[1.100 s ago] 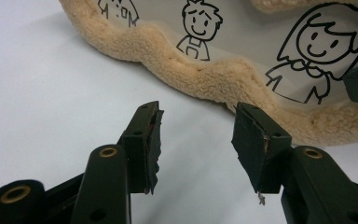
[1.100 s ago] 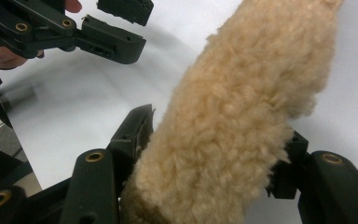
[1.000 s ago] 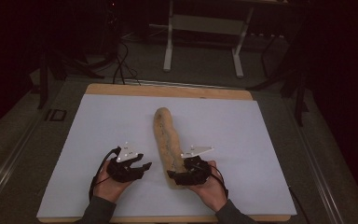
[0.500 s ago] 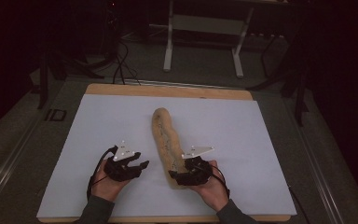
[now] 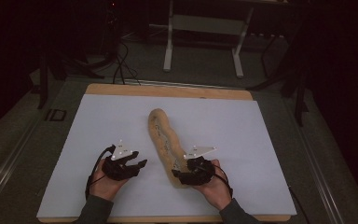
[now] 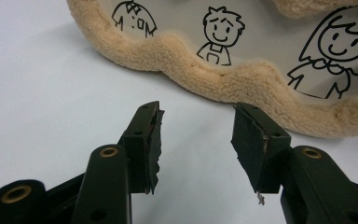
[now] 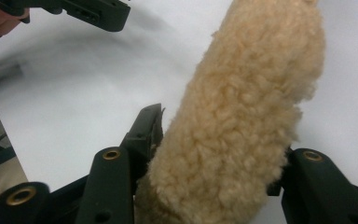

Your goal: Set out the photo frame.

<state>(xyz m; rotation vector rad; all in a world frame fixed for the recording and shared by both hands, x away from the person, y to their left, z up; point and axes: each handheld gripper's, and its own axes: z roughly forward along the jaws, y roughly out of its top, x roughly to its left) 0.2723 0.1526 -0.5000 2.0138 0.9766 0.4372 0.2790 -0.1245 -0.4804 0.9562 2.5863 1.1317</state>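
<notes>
Fleece pencil case [image 5: 167, 142], the long tan fuzzy kind with a clear window full of cartoon kid doodles, lies lengthwise on the white table sheet [image 5: 270, 154], its near end down by the person's hands. Looks like the grab step: the right gripper [image 5: 189, 171] has its jaws around that near end, and they've just been closing, with the fleece [image 7: 233, 140] packed between them and the pads seeming to press into the pile. The left gripper [image 5: 137, 164] sits just beside the case with its jaws spread wide and nothing in them, tips [image 6: 196, 135] aimed at the wavy fleece edge [image 6: 205, 74] but short of it. Next move probably needs a firmer squeeze before lifting, since the fuzz compresses. Can't spot a zipper anywhere, and the right gripper's far pad is buried in fleece.
</notes>
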